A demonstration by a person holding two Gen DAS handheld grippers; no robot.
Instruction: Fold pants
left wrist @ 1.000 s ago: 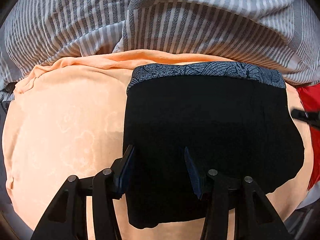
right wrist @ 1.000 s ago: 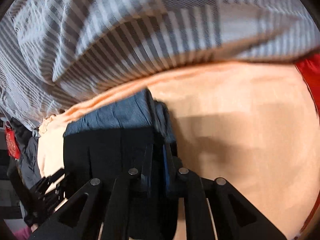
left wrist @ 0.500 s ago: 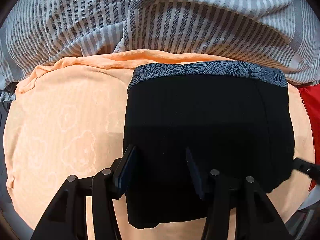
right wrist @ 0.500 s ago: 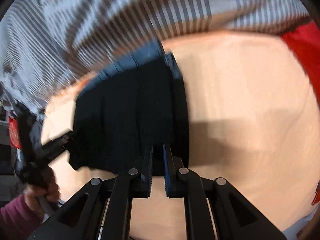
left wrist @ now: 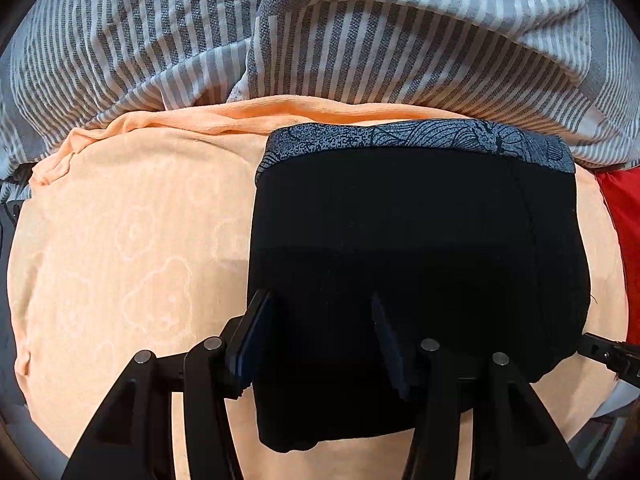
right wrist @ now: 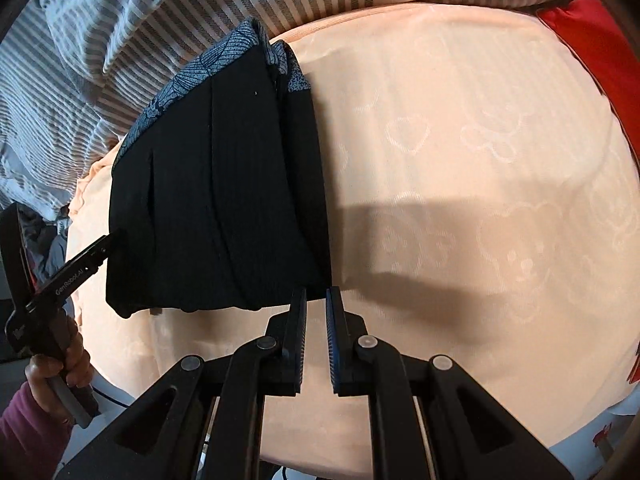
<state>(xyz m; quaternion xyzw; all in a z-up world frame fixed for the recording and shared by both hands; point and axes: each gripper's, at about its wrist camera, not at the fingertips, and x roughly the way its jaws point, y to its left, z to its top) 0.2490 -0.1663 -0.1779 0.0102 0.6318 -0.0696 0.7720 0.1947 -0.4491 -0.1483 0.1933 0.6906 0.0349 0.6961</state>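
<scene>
The black pants (left wrist: 416, 256) lie folded into a compact block on the peach sheet (left wrist: 132, 248), their blue-grey patterned waistband (left wrist: 416, 138) at the 12 o'clock edge in my left wrist view. In my right wrist view the same pants (right wrist: 216, 200) sit toward 10 o'clock, with the stacked layers showing along their right side.

My left gripper (left wrist: 320, 340) hangs over the near half of the pants with its fingers spread wide, one at the pants' left edge and one over the black cloth, gripping nothing. My right gripper (right wrist: 316, 336) sits just off the pants' near right corner, its fingers nearly together with only a narrow gap between them, and no cloth in that gap.

My left hand (right wrist: 60, 364), in a maroon sleeve, holds the left tool at 8 o'clock in the right view. A grey-and-white striped blanket (left wrist: 320, 40) is bunched beyond the sheet at 12 o'clock, and a red cloth (right wrist: 592, 44) lies at the sheet's 2 o'clock edge.
</scene>
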